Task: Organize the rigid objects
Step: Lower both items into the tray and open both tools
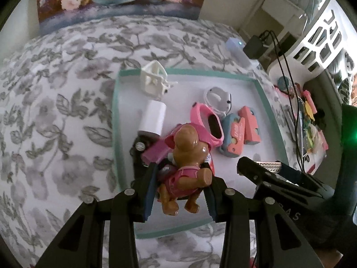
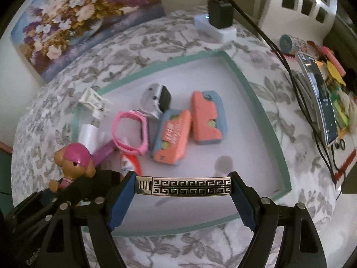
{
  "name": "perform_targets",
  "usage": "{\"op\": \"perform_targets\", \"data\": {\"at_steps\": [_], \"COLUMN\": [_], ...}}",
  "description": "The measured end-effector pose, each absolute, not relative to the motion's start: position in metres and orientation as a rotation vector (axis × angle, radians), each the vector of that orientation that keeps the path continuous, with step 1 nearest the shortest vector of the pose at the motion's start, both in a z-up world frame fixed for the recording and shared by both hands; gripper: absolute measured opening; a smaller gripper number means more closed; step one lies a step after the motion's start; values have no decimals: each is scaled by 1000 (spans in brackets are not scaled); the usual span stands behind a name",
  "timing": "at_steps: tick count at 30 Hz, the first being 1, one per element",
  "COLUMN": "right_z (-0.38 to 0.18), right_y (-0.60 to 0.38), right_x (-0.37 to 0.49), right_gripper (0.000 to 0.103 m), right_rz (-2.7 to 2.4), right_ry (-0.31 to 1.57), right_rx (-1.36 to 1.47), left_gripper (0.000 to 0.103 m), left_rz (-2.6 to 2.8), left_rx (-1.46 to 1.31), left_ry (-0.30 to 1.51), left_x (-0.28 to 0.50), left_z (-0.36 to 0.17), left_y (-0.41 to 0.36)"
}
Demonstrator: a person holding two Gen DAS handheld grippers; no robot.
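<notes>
My left gripper [image 1: 179,184] is shut on a brown toy dog in pink clothes [image 1: 185,163], held above the white tray with a teal rim [image 1: 116,111]. In the right wrist view the same toy dog [image 2: 72,164] shows at the lower left. My right gripper [image 2: 183,197] is shut end to end on a silver bar with a black key pattern [image 2: 184,185], over the tray's [image 2: 263,111] near side. In the tray lie a pink watch [image 2: 130,134], a grey watch [image 2: 157,99] and two coral-and-blue boxes [image 2: 189,122].
A white plastic piece [image 1: 154,79], a white cylinder [image 1: 152,117] and a pink toy car [image 1: 151,149] lie at the tray's left side. A charger with black cables [image 2: 219,14] and a phone among clutter [image 2: 319,93] sit right of the tray, on a floral cloth.
</notes>
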State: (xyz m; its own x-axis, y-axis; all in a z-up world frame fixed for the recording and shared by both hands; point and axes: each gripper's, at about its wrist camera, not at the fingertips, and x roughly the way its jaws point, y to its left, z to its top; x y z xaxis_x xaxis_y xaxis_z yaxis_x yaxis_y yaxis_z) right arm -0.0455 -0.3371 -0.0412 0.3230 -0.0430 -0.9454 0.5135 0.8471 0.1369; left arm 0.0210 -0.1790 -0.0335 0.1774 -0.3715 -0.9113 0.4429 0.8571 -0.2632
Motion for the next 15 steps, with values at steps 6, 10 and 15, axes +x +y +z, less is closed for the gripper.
{"op": "perform_targets", "data": {"at_steps": [6, 10, 15], "right_z": [-56, -57, -52], "right_y": [-337, -335, -329], "right_x": [-48, -51, -55], "right_gripper": [84, 85, 95], "right_rz": [-387, -388, -398], "right_ry": [1234, 1238, 1225], "right_rx": [487, 489, 477], "left_gripper": [52, 57, 63], "left_rz": [-602, -590, -506], "left_rx": [47, 41, 76], "left_ry": [1277, 1264, 1210], "left_x": [19, 17, 18], "left_z": [-33, -28, -17], "left_y": [-178, -169, -148]}}
